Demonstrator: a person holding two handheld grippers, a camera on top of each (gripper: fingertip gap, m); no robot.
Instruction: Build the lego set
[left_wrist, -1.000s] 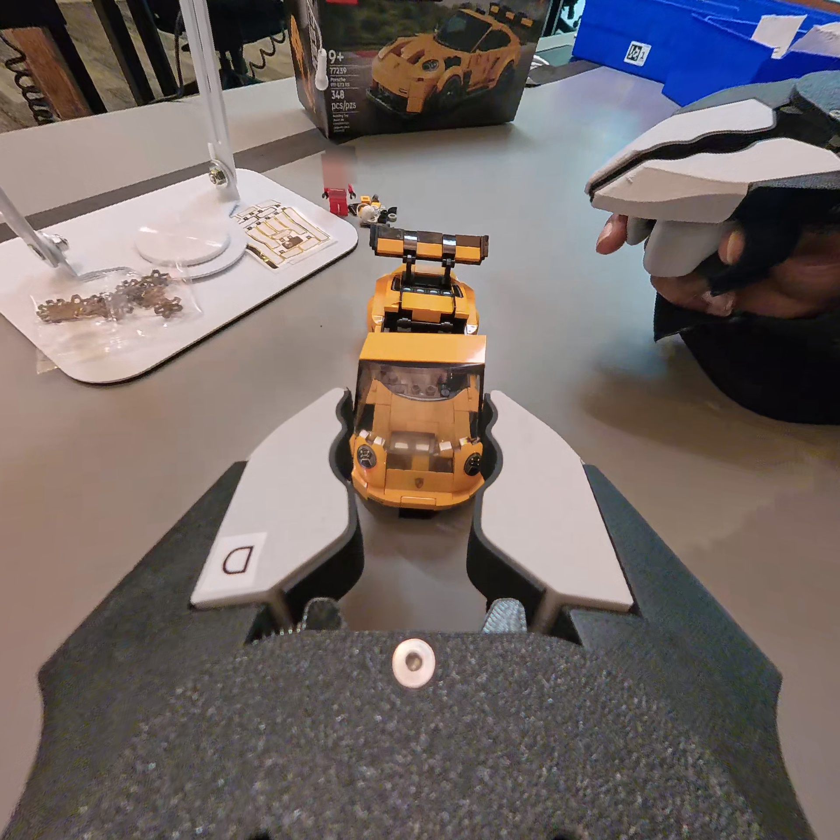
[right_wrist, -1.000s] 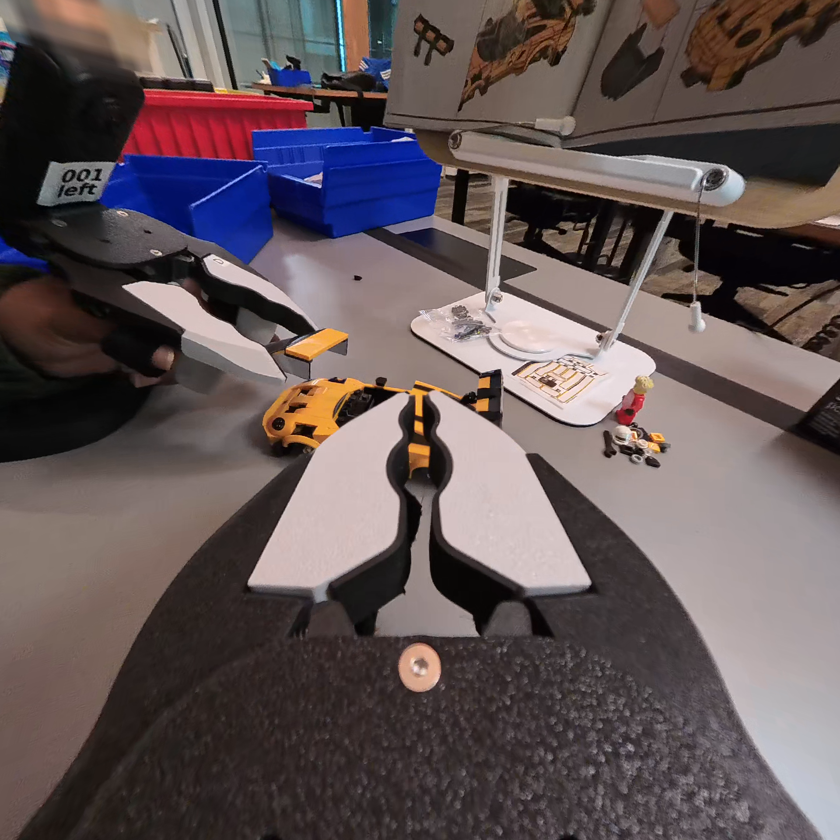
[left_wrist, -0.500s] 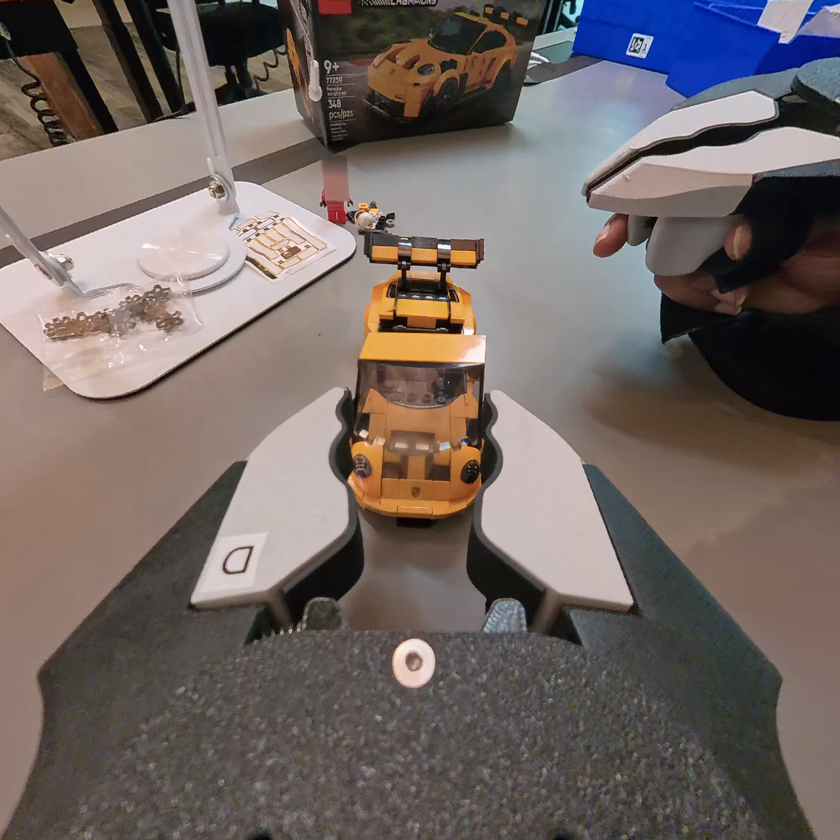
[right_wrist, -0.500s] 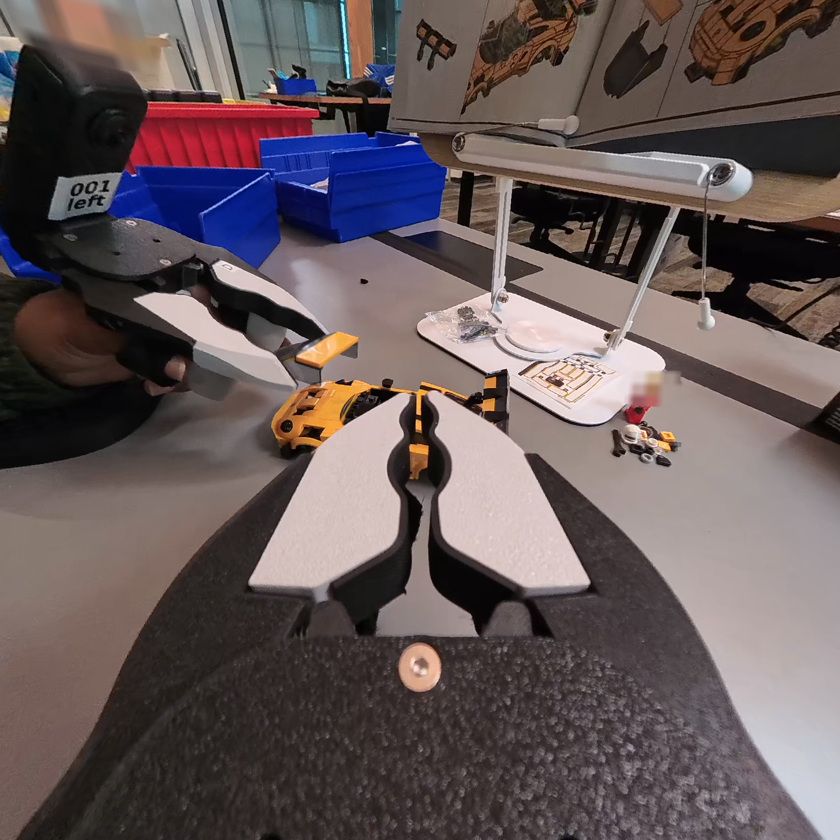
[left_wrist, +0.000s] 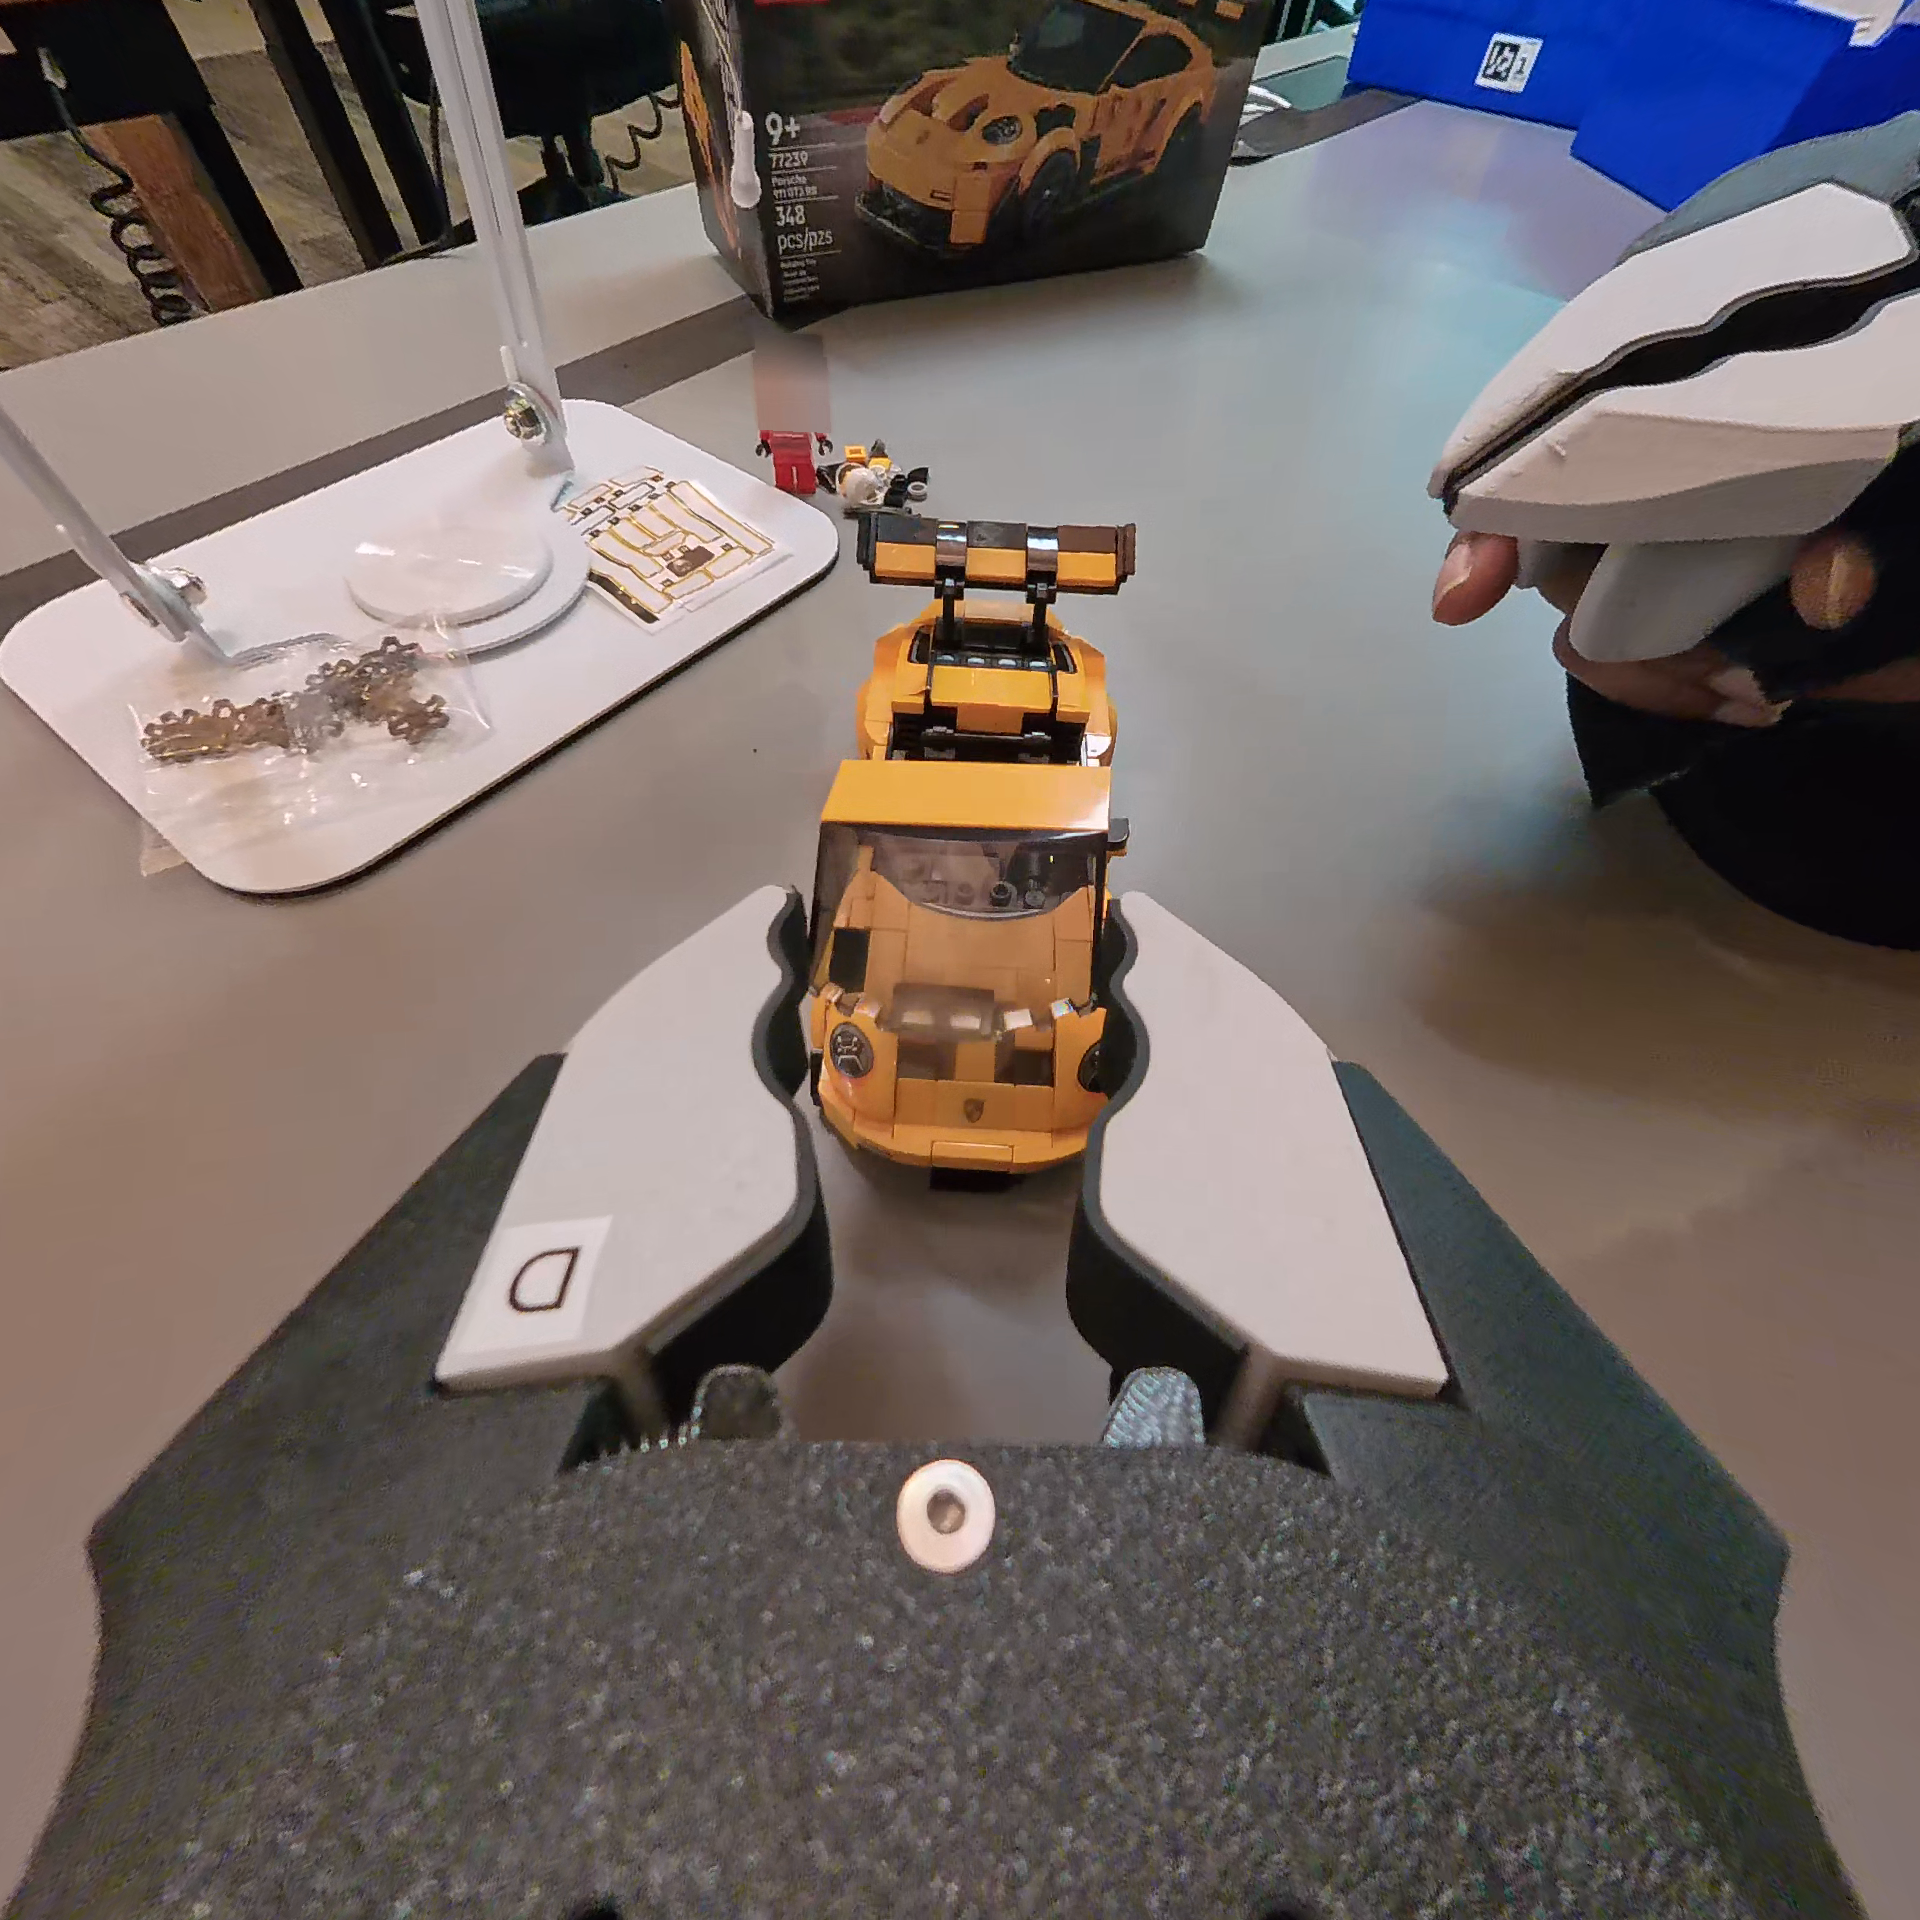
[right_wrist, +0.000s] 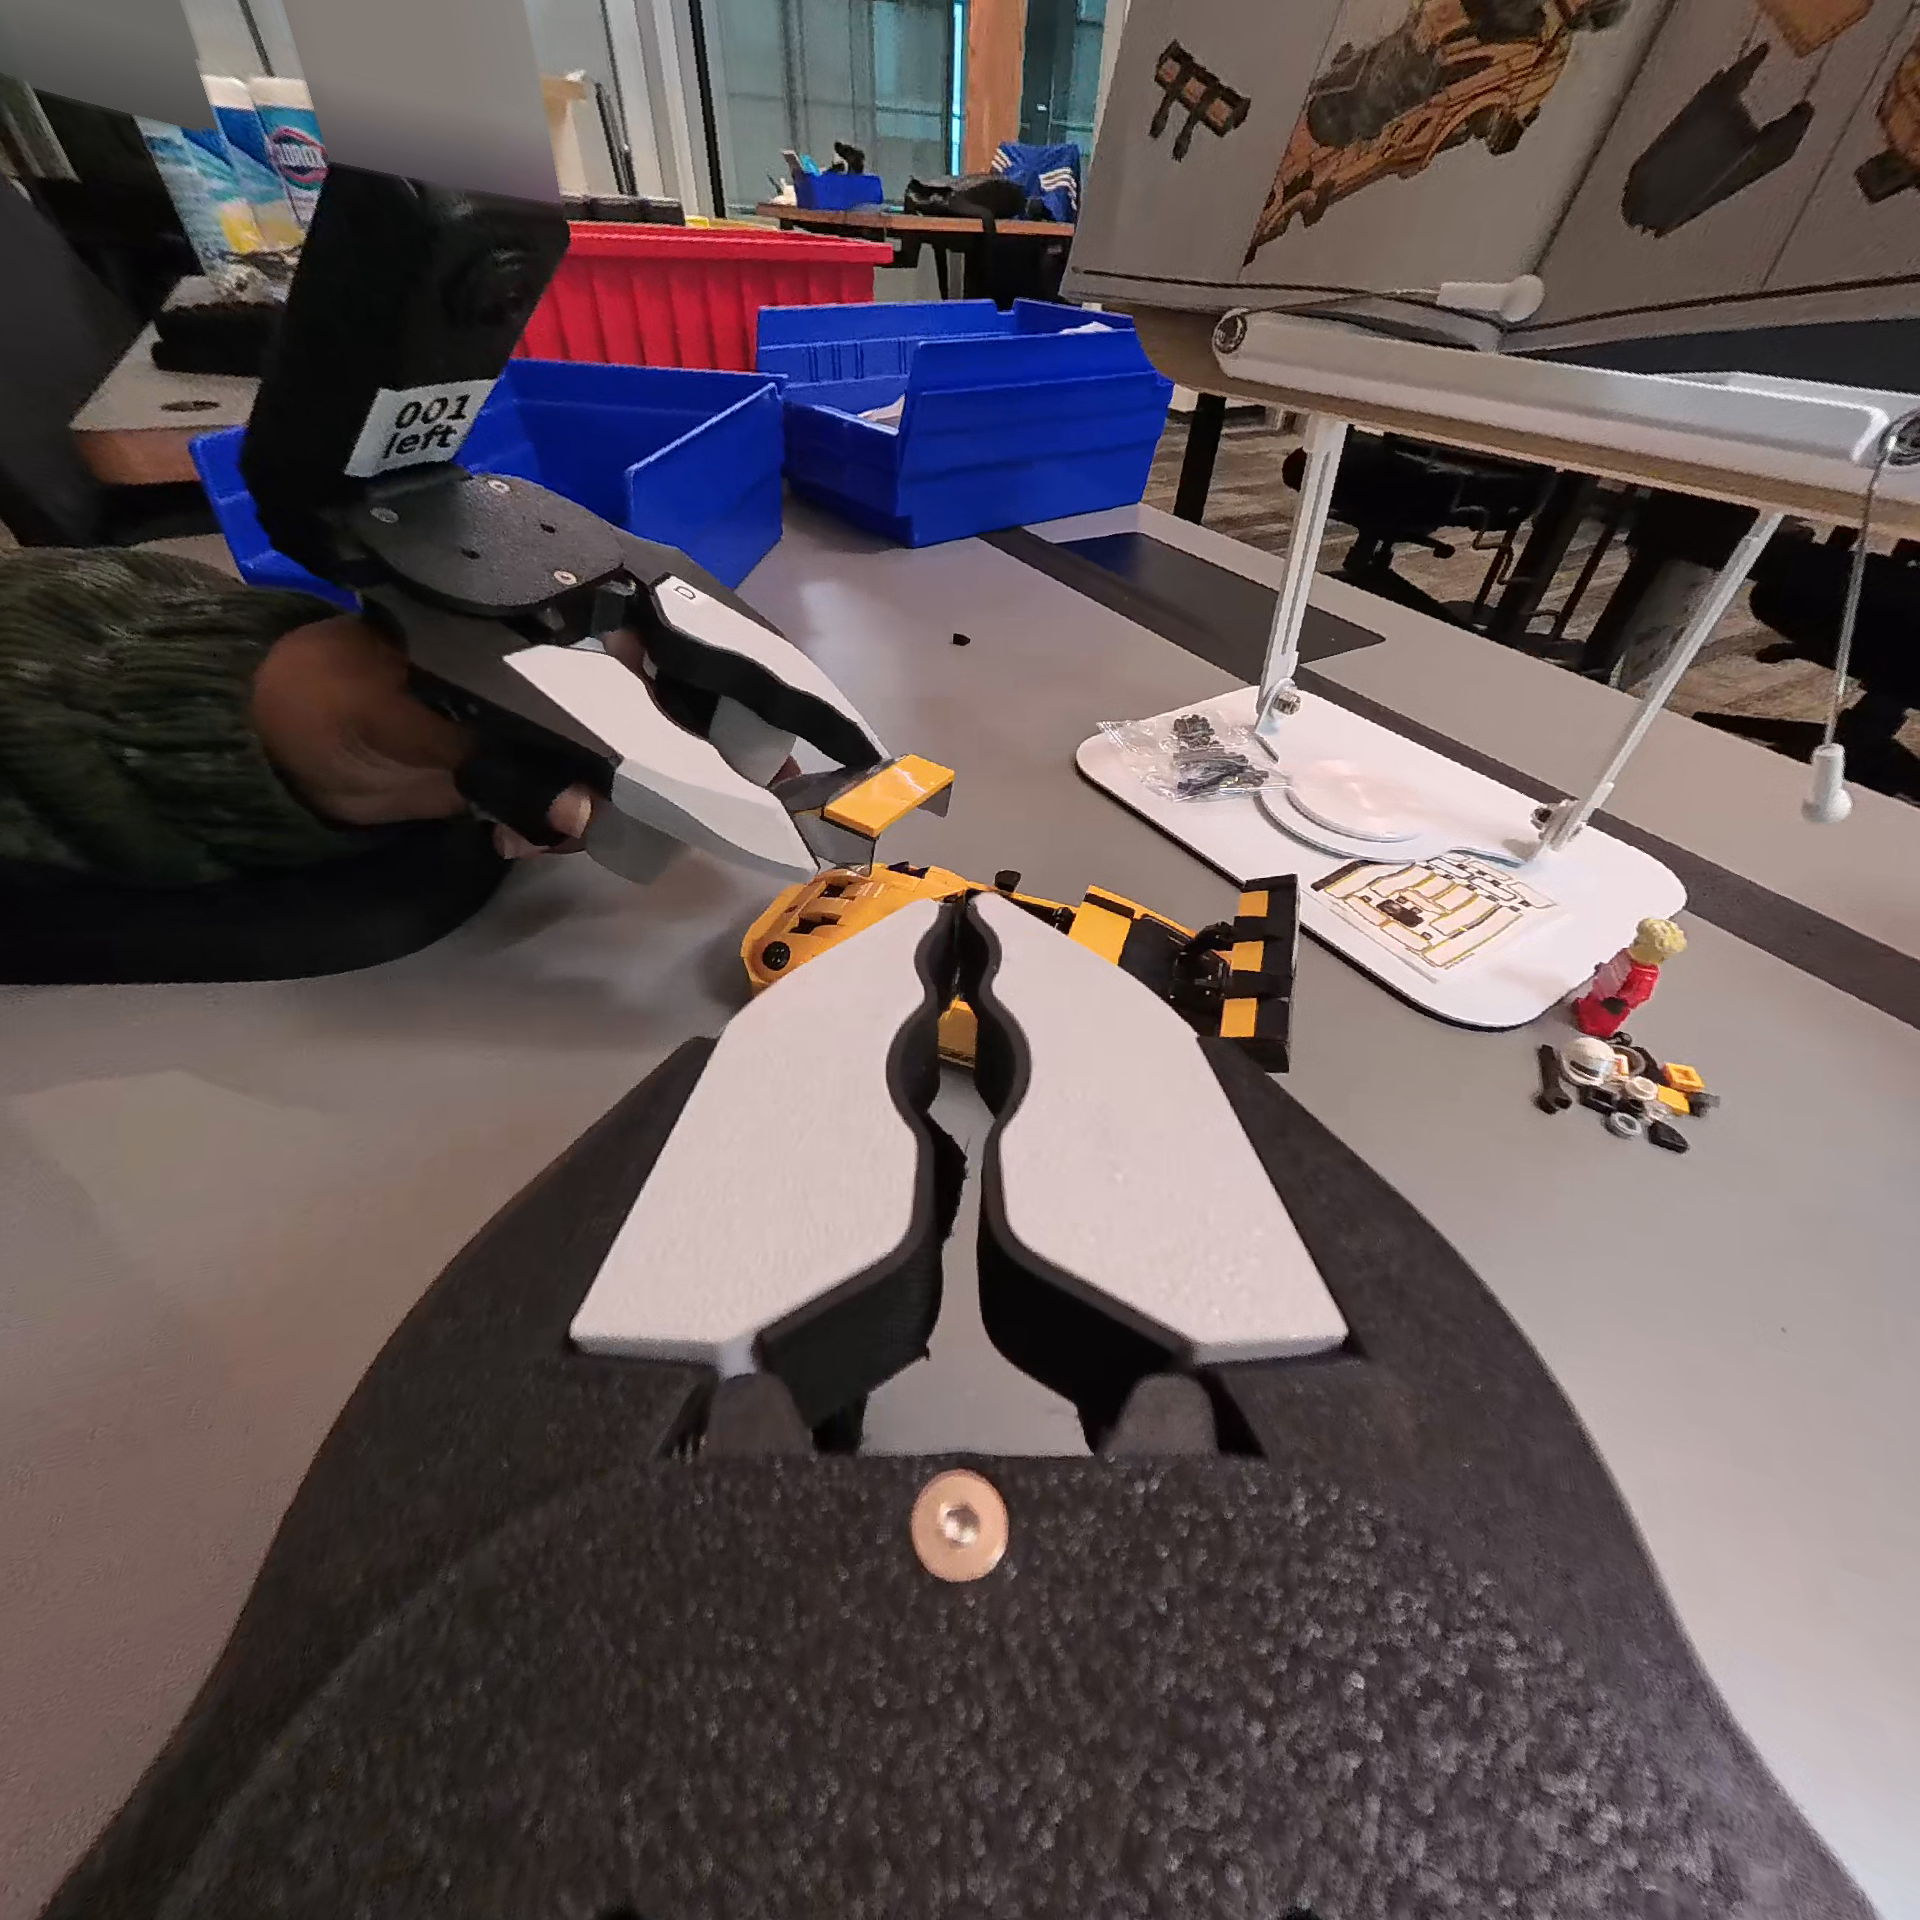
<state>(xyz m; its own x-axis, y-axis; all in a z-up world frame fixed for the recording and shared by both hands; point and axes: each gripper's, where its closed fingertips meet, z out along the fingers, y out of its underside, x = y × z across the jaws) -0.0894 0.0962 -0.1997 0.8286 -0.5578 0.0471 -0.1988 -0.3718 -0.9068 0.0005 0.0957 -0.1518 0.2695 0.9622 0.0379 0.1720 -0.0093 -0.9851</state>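
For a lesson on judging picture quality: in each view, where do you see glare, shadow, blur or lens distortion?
Left wrist view: pale glare on the table near the set's box; soft shadow under the right tongs; sharp yellow car; edges bowed by the wide lens. Right wrist view: the roof piece in the left tongs is crisp, the room behind soft, the stand's bar curved.

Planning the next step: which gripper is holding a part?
The left gripper: it pinches the yellow roof piece just above the car. The right gripper is shut on nothing.
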